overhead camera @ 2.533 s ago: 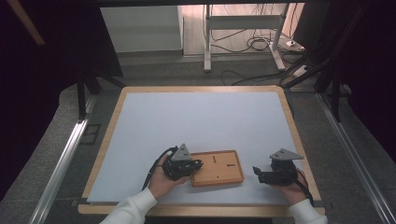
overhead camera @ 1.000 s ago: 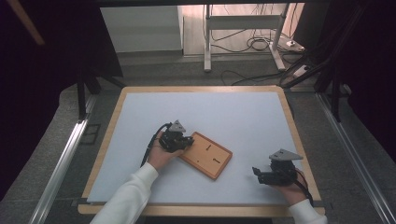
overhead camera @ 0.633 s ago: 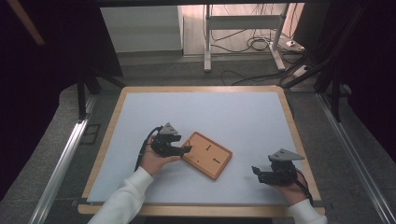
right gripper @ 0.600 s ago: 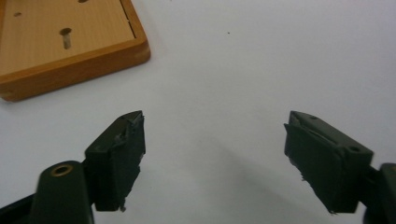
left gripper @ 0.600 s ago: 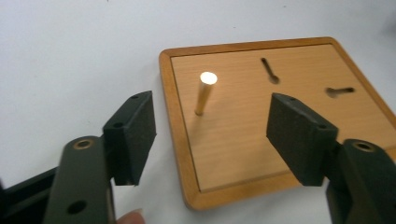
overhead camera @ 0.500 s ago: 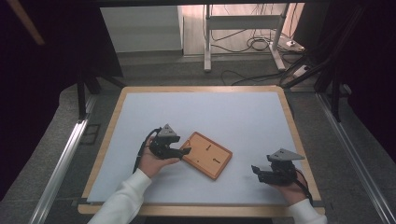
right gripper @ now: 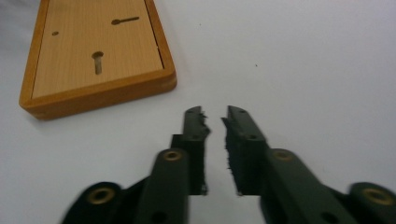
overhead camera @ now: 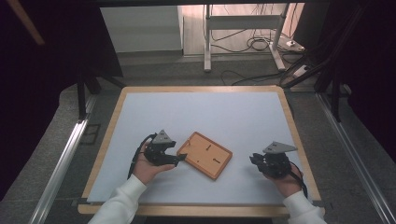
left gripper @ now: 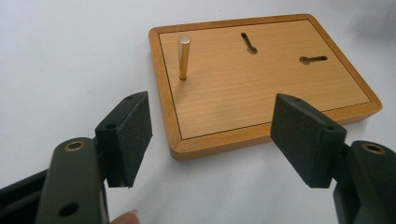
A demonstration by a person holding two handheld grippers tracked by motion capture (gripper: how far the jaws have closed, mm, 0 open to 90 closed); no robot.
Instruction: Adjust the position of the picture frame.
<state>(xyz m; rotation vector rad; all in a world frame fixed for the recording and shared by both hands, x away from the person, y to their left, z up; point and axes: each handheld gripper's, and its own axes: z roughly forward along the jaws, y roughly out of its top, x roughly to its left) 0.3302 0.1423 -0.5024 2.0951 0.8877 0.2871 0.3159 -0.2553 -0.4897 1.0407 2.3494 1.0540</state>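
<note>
The wooden board (overhead camera: 204, 155) lies flat and skewed near the middle front of the white counter (overhead camera: 201, 112), apparently just set down, its brass peg (left gripper: 183, 56) upright by one corner. The left tool (overhead camera: 181, 157), jaws just opened and now spread wide, sits level at the board's near corner, touching nothing. The right tool (overhead camera: 252, 159), jaws just closing and now nearly pressed together on nothing, rests low, well apart from the board.
</note>
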